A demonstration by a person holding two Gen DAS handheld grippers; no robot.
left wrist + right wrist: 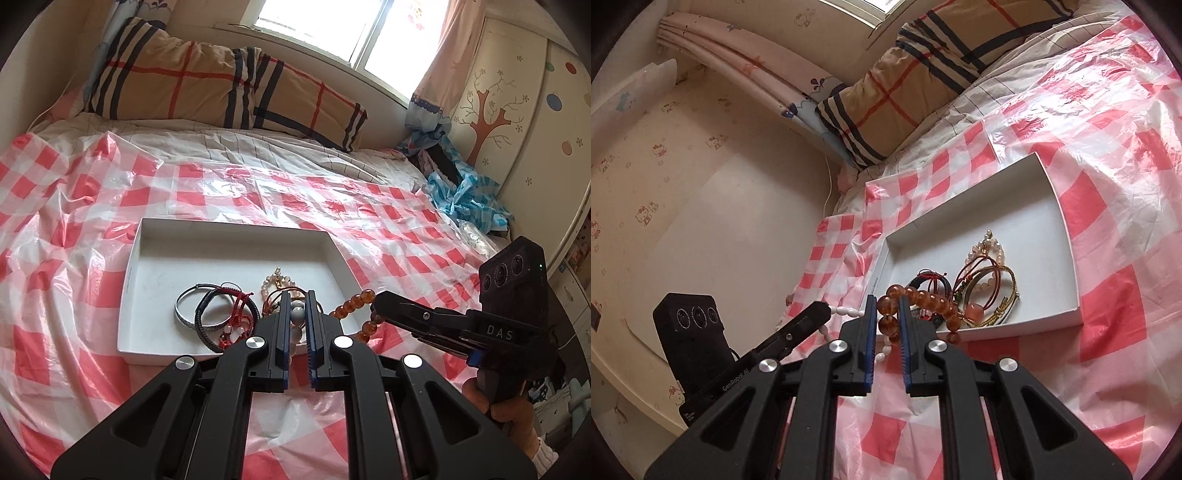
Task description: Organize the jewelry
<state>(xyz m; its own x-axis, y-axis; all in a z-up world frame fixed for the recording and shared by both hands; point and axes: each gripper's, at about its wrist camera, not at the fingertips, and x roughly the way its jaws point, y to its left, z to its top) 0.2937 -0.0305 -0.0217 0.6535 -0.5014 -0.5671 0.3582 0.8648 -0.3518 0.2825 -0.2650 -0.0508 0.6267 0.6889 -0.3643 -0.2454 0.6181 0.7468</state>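
Note:
A white shallow box (155,273) (1060,206) lies on the red-checked plastic sheet on the bed. In it lie a silver bangle (183,312), a black cord bracelet (201,325), red cord bracelets (240,306) (932,278), a pearl bracelet (271,282) (991,243) and gold and red bangles (997,291). My left gripper (297,314) is shut on a white bead bracelet (297,314) (846,311) at the box's near edge. My right gripper (888,314) (376,306) is shut on an amber bead bracelet (923,299) (351,306) over the box's near corner.
A plaid pillow (221,85) lies at the head of the bed below the window. Crumpled blue plastic (465,192) sits at the bed's right edge by a painted wardrobe (517,110). The wall with cartoon wallpaper (683,177) lies to the left of the bed.

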